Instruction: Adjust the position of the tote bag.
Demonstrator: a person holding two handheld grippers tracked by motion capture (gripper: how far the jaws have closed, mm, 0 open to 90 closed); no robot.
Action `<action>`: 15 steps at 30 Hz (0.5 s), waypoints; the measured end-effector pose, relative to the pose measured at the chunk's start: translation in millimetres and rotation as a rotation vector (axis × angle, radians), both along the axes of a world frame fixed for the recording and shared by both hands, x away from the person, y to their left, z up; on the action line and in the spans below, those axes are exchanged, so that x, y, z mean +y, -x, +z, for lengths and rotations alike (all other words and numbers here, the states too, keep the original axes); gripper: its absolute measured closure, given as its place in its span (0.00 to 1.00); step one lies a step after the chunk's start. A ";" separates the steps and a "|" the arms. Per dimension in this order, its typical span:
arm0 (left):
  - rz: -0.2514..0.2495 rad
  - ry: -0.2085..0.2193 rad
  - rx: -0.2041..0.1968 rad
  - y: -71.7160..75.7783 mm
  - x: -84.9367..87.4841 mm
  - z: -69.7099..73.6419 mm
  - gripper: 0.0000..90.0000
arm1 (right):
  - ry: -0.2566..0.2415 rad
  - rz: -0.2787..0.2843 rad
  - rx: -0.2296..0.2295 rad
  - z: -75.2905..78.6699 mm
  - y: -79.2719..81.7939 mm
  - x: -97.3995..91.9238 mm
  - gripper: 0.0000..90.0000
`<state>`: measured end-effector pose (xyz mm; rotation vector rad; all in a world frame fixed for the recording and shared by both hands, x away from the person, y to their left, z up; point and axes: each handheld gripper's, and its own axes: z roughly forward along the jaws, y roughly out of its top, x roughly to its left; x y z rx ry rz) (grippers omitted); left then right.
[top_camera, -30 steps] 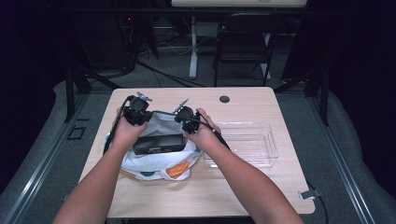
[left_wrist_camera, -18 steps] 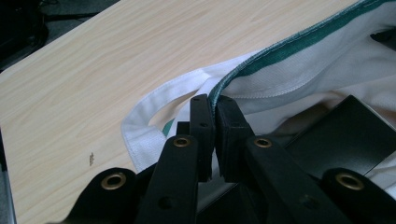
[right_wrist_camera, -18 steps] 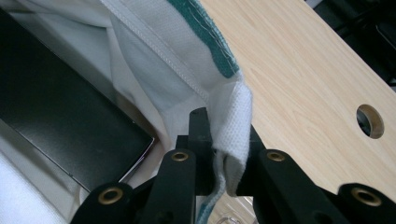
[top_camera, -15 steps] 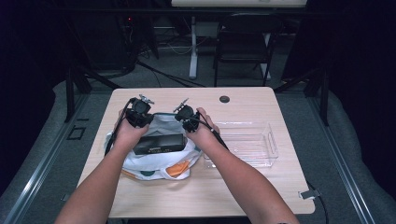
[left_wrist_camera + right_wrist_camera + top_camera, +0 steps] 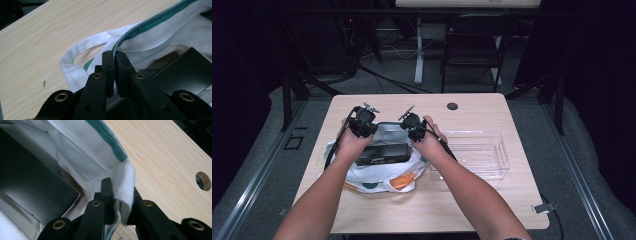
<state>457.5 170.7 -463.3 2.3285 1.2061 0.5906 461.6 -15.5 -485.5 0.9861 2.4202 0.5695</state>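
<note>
— Gripper on my left [image 5: 362,121] was clamped on the green-trimmed rim of the white bag [image 5: 377,172]; in the left gripper view the jaws pinched that hem [image 5: 130,33] with nothing to spare between them.

— And your right gripper?

— My right gripper [image 5: 413,125] was closed on the opposite edge of the bag mouth, where the fabric [image 5: 126,188] folded over between the jaws. Together they held the mouth spread, with the black box [image 5: 382,154] lying in the opening between my hands.

— What had changed over the last second?

— Hardly anything. Compared with the earlier high views, both hands sat in the same places, the bag lay on the same patch of the counter [image 5: 472,205], and the box had not shifted.

— So what does that mean for the job?

— I judged it a pause with the bag held open, the box only partly in and still showing on top. The clear tray [image 5: 484,152] stood just beside the bag on the right, untouched. Next, I reckoned, the rim had to be drawn up around the box.
</note>
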 end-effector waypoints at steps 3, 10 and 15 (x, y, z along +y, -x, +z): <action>0.003 -0.002 0.003 -0.5 -0.4 -0.8 0.97 | -0.015 -0.004 0.003 -0.7 0.3 0.0 0.90; 0.011 -0.004 0.015 -3.0 -2.6 -4.8 0.97 | -0.024 -0.009 0.013 -1.6 -0.1 -0.1 0.90; 0.014 -0.006 0.020 -4.6 -3.1 -7.7 0.97 | -0.025 -0.012 0.036 -1.6 -1.5 -0.6 0.90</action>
